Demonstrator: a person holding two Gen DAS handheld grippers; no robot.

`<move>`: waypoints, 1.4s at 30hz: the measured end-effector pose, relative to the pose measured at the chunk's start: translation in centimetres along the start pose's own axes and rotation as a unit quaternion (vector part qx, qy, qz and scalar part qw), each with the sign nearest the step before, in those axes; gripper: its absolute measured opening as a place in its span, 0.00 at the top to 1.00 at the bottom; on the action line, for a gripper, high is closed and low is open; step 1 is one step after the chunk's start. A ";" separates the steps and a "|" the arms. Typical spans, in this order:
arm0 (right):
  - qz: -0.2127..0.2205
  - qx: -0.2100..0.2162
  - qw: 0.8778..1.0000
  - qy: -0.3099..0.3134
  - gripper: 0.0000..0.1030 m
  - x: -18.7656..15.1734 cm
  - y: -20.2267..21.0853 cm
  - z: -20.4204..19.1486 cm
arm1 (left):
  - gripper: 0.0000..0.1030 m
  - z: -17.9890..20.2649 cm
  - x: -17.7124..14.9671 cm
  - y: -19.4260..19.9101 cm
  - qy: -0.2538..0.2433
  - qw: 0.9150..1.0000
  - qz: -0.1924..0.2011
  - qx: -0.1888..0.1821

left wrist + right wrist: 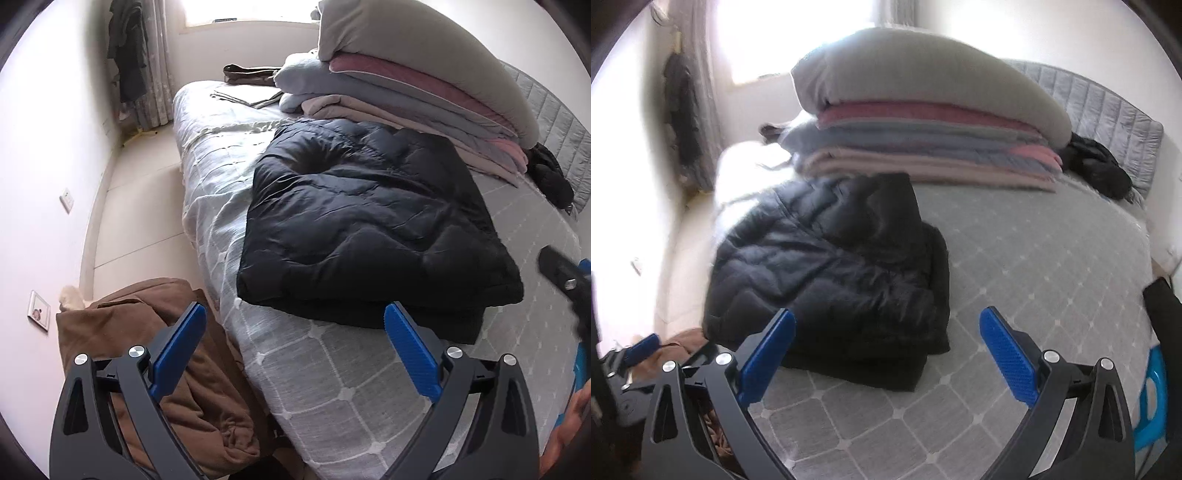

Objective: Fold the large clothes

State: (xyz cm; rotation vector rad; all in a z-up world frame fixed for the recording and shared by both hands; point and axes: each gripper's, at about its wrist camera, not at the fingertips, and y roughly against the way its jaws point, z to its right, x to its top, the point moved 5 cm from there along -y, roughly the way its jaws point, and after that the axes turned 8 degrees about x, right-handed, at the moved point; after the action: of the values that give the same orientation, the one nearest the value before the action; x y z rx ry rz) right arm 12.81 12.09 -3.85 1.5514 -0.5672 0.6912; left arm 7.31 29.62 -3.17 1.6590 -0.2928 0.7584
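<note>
Puffer jacket (369, 225) lies folded flat on bed (332, 387), near the blanket stack. Left gripper (295, 325) and right gripper (886, 328) both spread, empty. Fold judged complete; next: fetch brown garment (147, 332) beside bed.

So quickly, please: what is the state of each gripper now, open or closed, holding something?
Left gripper: open, holding nothing.
Right gripper: open, holding nothing; the folded black puffer jacket lies free on the bed.
</note>
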 end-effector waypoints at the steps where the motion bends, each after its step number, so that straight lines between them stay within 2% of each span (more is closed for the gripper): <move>1: -0.005 -0.007 1.000 0.003 0.07 -0.1 -0.6 -0.3 | 0.09 0.0 0.0 -0.1 0.001 1.000 -0.001 -0.001; 8: -0.026 -0.004 1.000 0.005 0.07 -0.6 -2.5 -1.1 | 0.09 0.9 -0.1 0.0 -0.014 1.000 -0.002 0.000; 18: -0.028 -0.007 1.000 0.002 0.07 -0.6 -2.1 0.0 | 0.09 2.2 -0.4 -0.1 -0.027 1.000 -0.014 -0.006; 32: -0.032 -0.008 0.999 0.036 0.07 0.0 -2.2 -2.3 | 0.09 0.8 -0.4 -0.5 -0.002 0.999 -0.031 -0.032; 42: -0.035 -0.016 0.999 0.017 0.07 -0.4 -1.8 -0.6 | 0.09 2.3 -0.7 -0.1 -0.035 0.998 -0.027 -0.039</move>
State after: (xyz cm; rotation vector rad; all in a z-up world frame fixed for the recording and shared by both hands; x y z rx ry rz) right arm 13.71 12.87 -5.39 1.5200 -0.4942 0.6505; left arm 7.53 27.32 -3.82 1.6153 -0.3205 0.6419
